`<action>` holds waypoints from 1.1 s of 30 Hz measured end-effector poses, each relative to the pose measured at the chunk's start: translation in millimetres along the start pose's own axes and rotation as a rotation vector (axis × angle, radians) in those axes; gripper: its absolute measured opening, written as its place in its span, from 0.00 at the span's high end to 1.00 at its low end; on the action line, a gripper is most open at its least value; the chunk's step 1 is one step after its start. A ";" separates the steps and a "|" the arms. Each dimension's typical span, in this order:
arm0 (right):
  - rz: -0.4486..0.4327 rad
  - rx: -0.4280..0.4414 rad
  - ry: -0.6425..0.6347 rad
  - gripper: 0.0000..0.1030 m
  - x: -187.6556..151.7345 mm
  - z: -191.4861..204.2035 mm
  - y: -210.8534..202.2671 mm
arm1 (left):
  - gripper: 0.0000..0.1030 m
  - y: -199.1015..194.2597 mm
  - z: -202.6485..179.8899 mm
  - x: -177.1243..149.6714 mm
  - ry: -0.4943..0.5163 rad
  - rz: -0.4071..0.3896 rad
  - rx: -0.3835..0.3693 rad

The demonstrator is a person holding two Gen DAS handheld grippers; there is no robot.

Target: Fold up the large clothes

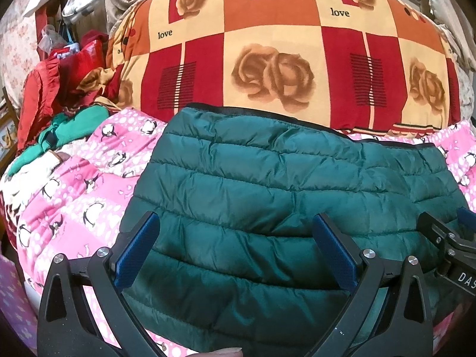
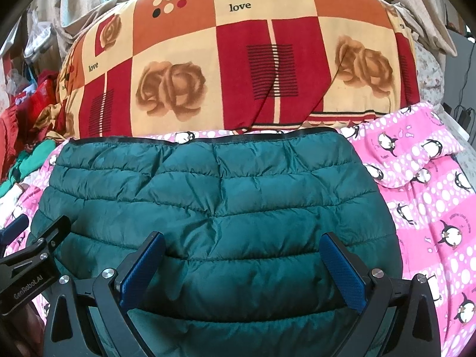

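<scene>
Both your left gripper [image 1: 236, 232] and right gripper [image 2: 242, 253] hang wide open, holding nothing, above the green puffer jacket [image 2: 208, 202], which lies already folded into a compact block on the pink penguin blanket [image 2: 431, 208], with little left except perhaps tidying.
</scene>
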State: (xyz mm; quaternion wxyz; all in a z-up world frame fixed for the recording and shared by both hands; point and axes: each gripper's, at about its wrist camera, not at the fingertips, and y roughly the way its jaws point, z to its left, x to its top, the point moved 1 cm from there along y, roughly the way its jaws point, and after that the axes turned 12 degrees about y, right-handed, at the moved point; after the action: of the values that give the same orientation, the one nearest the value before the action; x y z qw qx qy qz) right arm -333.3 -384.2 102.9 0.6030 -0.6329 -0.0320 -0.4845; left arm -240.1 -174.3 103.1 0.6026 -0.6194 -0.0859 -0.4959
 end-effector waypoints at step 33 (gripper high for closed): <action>0.013 0.002 0.008 0.00 3.6 2.0 7.9 | 0.01 9.1 -1.0 0.8 0.003 0.014 -0.010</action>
State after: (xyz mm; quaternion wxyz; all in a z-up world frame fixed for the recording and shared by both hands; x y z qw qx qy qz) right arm -325.3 -386.8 99.8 0.6070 -0.6304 -0.0261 -0.4833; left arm -233.8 -177.9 97.5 0.6031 -0.6221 -0.0784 -0.4931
